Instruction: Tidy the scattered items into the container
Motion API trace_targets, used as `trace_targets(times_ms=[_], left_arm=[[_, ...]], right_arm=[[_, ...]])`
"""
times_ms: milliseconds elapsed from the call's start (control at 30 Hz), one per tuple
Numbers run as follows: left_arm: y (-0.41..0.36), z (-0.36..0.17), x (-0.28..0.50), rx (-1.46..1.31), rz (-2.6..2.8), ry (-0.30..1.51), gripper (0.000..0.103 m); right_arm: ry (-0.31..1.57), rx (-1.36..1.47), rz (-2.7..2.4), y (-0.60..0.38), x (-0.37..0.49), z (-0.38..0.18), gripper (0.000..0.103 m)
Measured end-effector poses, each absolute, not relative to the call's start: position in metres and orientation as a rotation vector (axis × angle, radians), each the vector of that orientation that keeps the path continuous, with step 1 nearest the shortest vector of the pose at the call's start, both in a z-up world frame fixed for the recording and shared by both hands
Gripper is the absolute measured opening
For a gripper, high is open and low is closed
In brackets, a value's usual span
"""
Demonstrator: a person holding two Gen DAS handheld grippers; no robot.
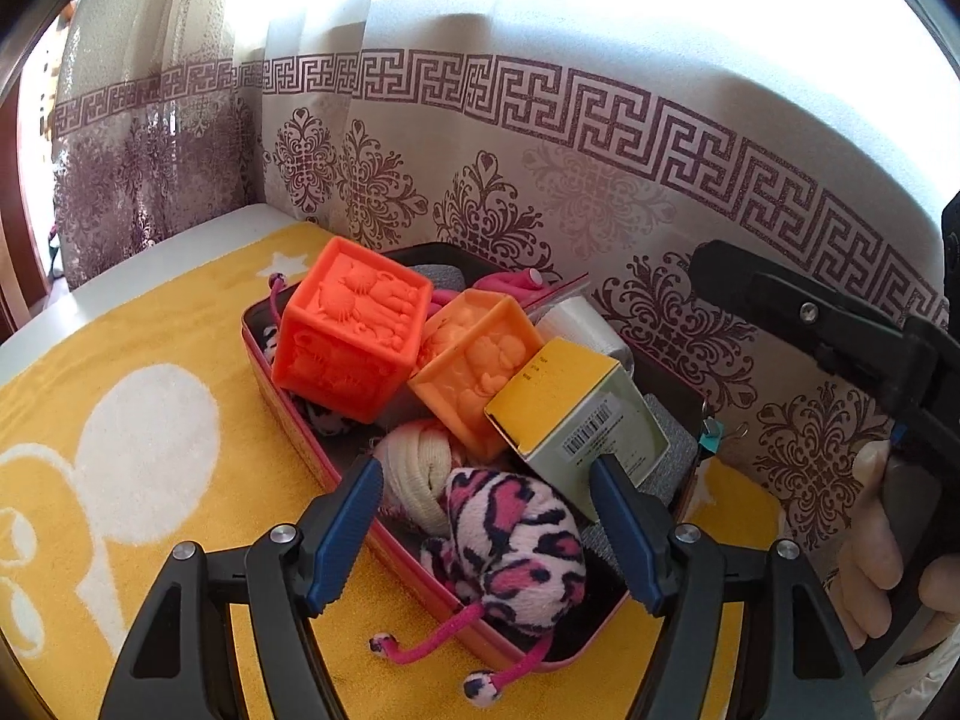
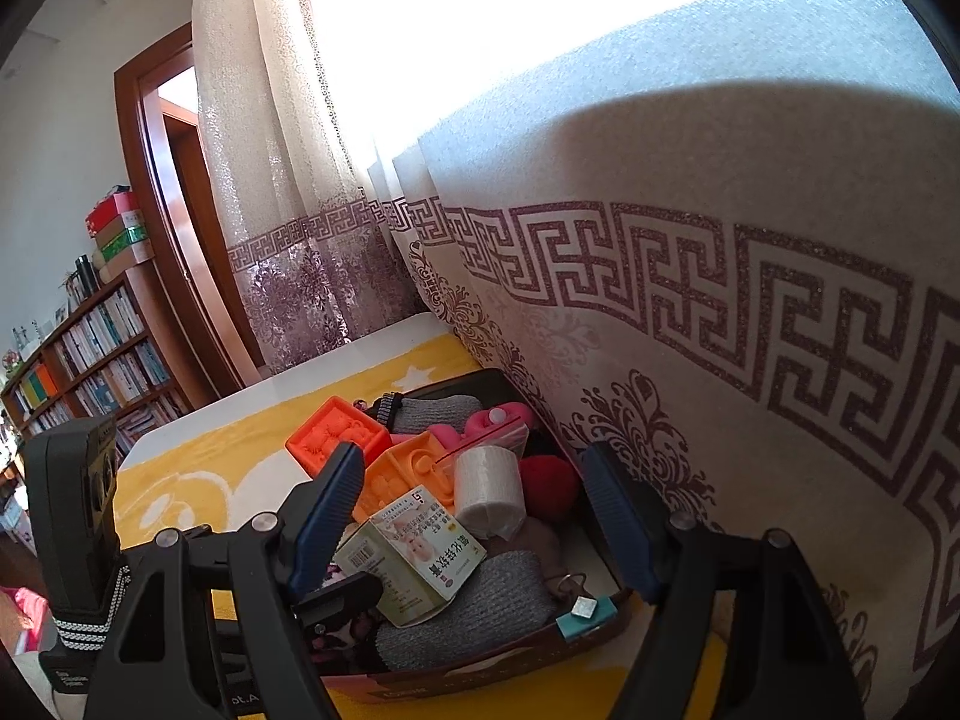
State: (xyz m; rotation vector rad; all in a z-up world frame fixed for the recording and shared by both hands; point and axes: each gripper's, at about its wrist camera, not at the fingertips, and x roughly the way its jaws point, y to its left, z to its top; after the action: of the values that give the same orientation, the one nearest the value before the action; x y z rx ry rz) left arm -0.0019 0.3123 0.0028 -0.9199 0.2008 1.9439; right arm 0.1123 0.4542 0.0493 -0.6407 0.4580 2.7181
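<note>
Toys fill the pink box (image 1: 288, 414) on the yellow towel (image 1: 138, 360). Two orange cubes (image 1: 354, 336) and a medicine box (image 1: 576, 414) sit on top. Both grippers, left (image 1: 486, 534) and right (image 2: 474, 522), hover over it, fingers apart, holding nothing.

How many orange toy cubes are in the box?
2. The darker cube sits at the far left of the box; the paler cube leans beside it, mid-box. More may be buried.

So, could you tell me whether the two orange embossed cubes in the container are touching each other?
Touching: in the left wrist view the darker orange cube leans against the lighter orange cube, no gap.
</note>
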Motion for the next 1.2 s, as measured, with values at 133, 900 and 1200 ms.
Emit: trace_targets(times_ms=[133, 900, 1200], left_arm=[[0.299, 0.01, -0.003, -0.919, 1.976, 0.171, 0.073], [0.229, 0.077, 0.042, -0.419, 2.457, 0.228, 0.103], [0.231, 0.076, 0.04, -0.509, 2.441, 0.221, 0.103]], right_arm=[[0.466, -0.634, 2.717, 0.455, 0.115, 0.051, 0.079], [0.355, -0.845, 2.728, 0.413, 0.113, 0.033, 0.082], [0.336, -0.802, 2.719, 0.406, 0.123, 0.042, 0.082]])
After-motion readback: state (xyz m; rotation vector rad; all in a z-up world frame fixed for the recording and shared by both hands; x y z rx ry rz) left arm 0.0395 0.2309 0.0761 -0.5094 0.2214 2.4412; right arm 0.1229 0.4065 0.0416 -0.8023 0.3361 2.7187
